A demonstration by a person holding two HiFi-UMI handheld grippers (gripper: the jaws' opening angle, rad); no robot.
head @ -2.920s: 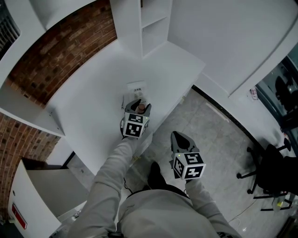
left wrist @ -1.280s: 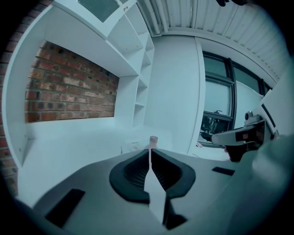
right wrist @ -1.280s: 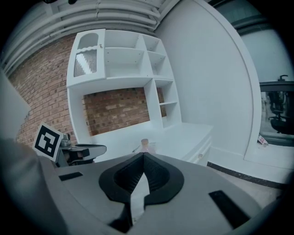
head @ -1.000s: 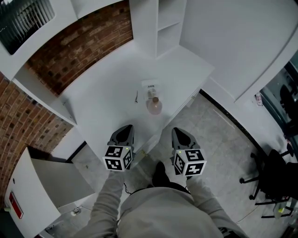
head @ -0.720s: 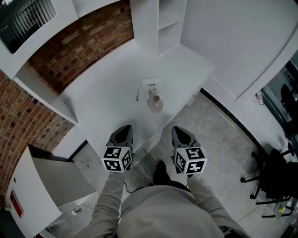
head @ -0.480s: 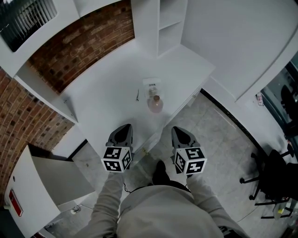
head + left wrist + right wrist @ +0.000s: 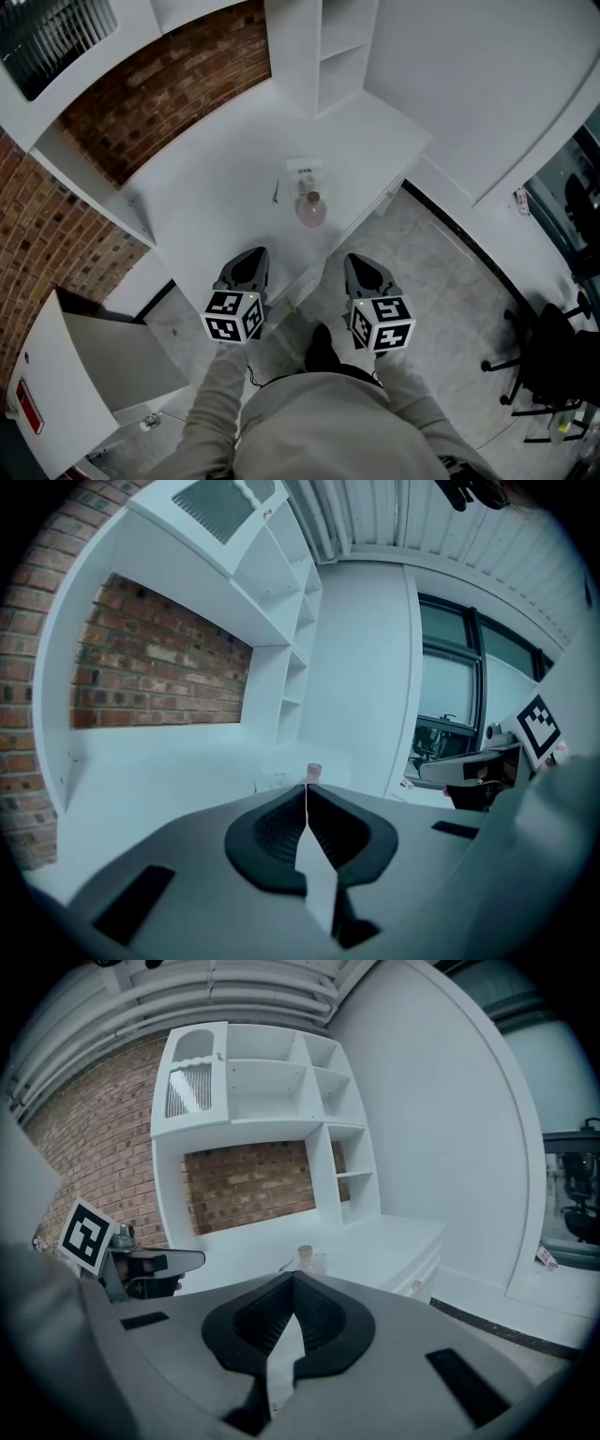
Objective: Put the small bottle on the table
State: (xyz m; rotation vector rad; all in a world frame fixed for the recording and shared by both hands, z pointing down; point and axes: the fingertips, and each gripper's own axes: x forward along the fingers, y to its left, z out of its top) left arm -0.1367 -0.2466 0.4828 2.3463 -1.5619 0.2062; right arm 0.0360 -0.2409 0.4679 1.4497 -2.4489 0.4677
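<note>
The small round bottle (image 7: 310,208) with a cork top stands upright on the white table (image 7: 216,187), near its front edge and just in front of a white card (image 7: 305,171). It shows small ahead in the left gripper view (image 7: 313,772) and in the right gripper view (image 7: 306,1257). My left gripper (image 7: 248,264) is held back from the table, below its front edge, jaws shut with nothing in them. My right gripper (image 7: 361,271) hangs over the floor beside it, also shut and empty. Both point toward the table.
A small dark pin-like object (image 7: 276,193) lies left of the card. White shelving (image 7: 319,47) rises at the table's back, with a brick wall (image 7: 159,89) to the left. An open white cabinet door (image 7: 47,394) stands lower left, and an office chair (image 7: 553,356) at the right.
Nearly three seconds ago my left gripper was at the bottle on the table; it has let go and drawn back beside the right one. Over the last second nothing has moved visibly.
</note>
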